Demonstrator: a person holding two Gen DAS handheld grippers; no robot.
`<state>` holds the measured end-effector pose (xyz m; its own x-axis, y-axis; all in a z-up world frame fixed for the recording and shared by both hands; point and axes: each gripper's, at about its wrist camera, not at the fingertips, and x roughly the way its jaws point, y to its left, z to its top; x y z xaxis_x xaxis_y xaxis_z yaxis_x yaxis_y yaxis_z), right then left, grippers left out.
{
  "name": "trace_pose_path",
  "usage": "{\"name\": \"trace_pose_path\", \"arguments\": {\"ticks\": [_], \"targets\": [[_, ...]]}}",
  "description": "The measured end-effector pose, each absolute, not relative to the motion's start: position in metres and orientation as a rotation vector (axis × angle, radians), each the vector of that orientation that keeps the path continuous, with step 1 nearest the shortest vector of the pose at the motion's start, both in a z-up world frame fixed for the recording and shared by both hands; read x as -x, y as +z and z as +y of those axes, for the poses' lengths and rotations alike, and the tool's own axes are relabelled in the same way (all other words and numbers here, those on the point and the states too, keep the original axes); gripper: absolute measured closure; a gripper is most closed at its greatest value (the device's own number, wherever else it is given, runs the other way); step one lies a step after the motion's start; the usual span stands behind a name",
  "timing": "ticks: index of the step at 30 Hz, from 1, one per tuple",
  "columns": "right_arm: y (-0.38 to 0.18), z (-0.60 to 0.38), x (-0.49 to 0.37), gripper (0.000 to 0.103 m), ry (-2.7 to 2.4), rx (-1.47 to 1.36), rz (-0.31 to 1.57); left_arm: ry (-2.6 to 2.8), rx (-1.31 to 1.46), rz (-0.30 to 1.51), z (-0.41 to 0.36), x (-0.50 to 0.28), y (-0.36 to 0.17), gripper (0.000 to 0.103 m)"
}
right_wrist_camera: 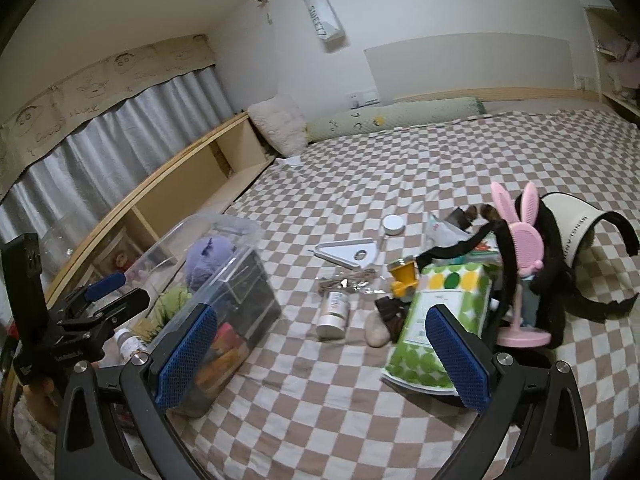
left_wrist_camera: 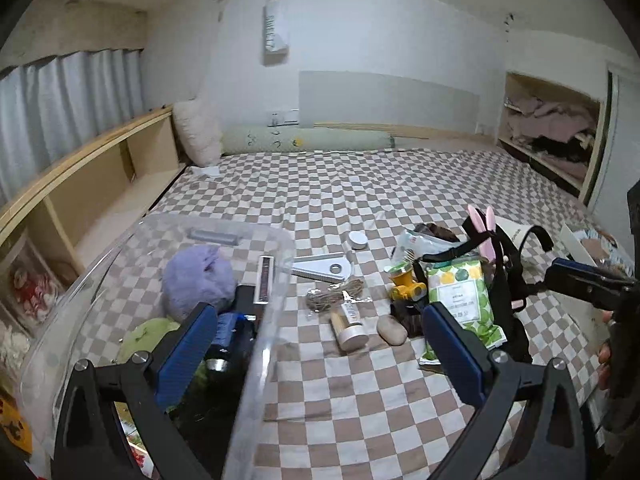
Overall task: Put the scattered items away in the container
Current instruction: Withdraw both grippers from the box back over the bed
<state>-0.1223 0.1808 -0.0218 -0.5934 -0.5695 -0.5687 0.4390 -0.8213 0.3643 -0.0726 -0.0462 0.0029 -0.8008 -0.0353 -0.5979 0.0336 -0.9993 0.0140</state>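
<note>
A clear plastic container stands on the checkered bed at the left and holds a purple plush, a green plush and dark items. My left gripper is open and empty, straddling the container's right wall. My right gripper is open and empty above the bed, facing the scattered pile: a small jar, a tan stone, a green-dotted wipes pack, a yellow toy, twine, a white triangular plate, a round white lid and a pink bunny mirror.
A black strap and cream visor lie at the right of the pile. A wooden shelf runs along the bed's left side under grey curtains. Pillows lie at the headboard. An open closet is at far right.
</note>
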Motion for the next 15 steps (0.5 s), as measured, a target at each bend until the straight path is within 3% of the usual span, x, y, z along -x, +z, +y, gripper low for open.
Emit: {"name": "trace_pose_path", "arguments": {"ticks": [10, 15], "targets": [[-0.049, 0.200, 0.144, 0.000, -2.311, -1.051, -0.388, -3.053, -1.151, 0.054, -0.013, 0.109, -0.020, 0.001], [-0.070, 0.202, 0.165, 0.000, -2.180, -1.180, -0.519, -3.027, -1.281, 0.006, 0.002, 0.136, -0.047, 0.006]]}}
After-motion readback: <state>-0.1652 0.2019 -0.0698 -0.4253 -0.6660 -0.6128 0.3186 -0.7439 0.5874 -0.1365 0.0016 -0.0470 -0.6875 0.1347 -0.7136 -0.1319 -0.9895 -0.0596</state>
